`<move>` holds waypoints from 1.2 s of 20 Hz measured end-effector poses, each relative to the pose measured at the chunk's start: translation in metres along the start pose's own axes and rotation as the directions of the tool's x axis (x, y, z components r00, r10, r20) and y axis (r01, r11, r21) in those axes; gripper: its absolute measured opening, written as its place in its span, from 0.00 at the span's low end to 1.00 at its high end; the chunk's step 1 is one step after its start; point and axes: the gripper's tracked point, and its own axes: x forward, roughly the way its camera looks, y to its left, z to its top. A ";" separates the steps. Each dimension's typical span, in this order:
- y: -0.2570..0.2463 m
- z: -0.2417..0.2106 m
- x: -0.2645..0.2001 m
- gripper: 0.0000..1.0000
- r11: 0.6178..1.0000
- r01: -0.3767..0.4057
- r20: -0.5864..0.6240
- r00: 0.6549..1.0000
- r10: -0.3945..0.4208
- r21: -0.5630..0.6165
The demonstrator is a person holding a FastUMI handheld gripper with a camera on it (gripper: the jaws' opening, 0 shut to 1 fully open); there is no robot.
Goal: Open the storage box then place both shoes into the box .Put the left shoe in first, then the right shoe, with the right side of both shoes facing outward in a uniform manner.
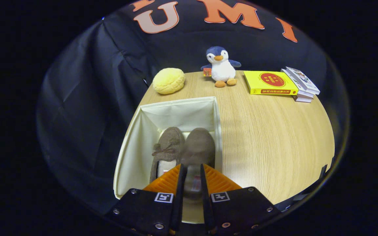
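Note:
A cream fabric storage box stands open on the wooden table, and two brown slippers lie side by side inside it, toes pointing away from me. The slipper with a bow lies toward the box's left side. The other slipper rests against the box's right wall. My gripper hangs over the box's near end, its two fingers drawn close together around the heel end of that second slipper. The heel opening shows in the narrow gap between them.
Beyond the box on the table are a yellow round cushion, a plush penguin, a yellow book and a small stack of books. The box sits at the table's left edge.

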 end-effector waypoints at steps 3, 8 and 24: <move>-0.005 0.028 -0.030 0.34 0.998 -0.059 0.087 0.994 0.060 -0.015; -0.042 0.084 -0.088 0.52 0.993 -0.088 0.282 0.954 0.106 -0.078; -0.218 0.188 -0.250 0.90 0.995 0.021 0.696 0.716 0.057 -0.102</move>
